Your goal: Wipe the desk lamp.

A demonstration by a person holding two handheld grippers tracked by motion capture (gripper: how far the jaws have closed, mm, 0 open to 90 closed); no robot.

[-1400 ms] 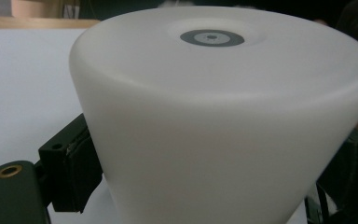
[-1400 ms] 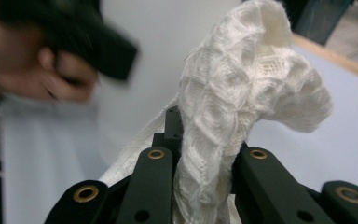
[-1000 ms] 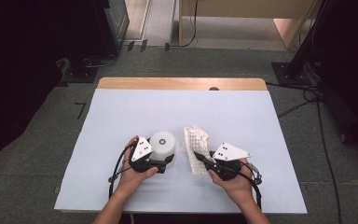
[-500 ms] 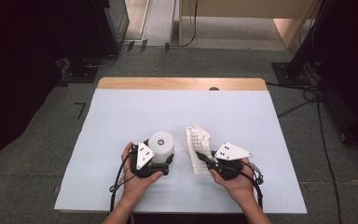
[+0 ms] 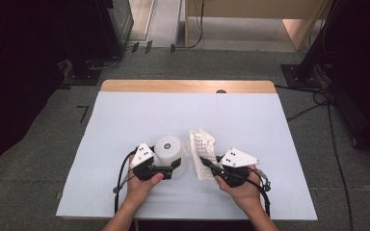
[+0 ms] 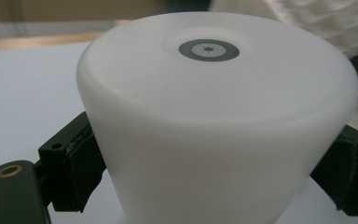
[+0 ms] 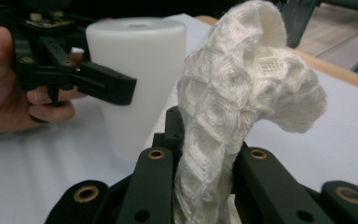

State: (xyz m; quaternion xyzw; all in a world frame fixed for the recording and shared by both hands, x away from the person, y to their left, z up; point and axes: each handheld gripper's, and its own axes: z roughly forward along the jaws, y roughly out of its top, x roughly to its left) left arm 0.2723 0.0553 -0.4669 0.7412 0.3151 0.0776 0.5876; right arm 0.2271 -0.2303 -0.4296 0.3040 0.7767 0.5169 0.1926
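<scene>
Your left gripper has its jaws clamped on the sides of the one white plastic cup, which stands upside down near the middle of the table. Your right gripper has its jaws pinched together on the one white waffle-knit cloth, just beside the cup. The far half of the table lies open; the near edge is close to your hands.
</scene>
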